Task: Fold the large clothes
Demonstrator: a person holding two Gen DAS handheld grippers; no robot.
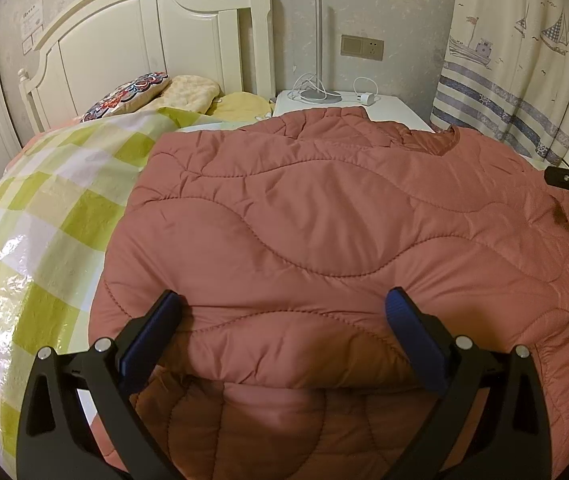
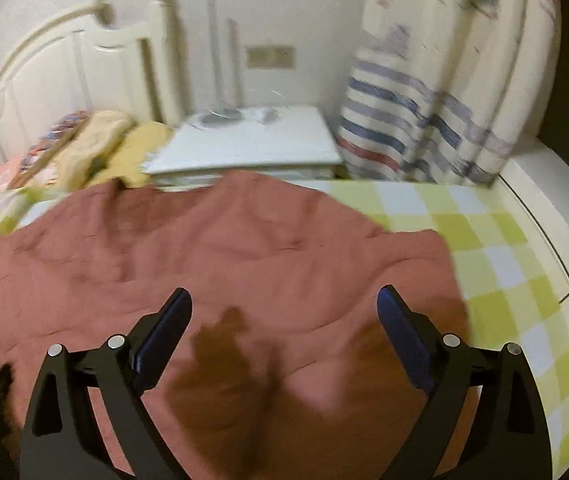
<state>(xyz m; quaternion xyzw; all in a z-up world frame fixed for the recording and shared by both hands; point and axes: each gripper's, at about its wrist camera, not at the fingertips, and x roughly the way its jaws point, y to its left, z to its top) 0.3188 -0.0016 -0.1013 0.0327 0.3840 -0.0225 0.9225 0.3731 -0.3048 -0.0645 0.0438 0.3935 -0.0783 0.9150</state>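
- Pink quilted jacket [image 1: 324, 208] is spread flat on the bed [image 2: 504, 248] for folding.
- Left gripper [image 1: 284, 312] fingers released, hem at 6 o'clock straddled.
- Right gripper [image 2: 284, 308] fingers released; blurred, apparently nothing grasped.

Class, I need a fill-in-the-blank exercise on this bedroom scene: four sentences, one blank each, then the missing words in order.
1. The quilted jacket on the bed is ____ in colour.
2. The sheet under it has a green and white ____ pattern.
3. The lamp stands on the white ____ beside the bed.
4. The jaws of the left gripper and the right gripper stand ____.

Missing words: pink; checked; nightstand; open
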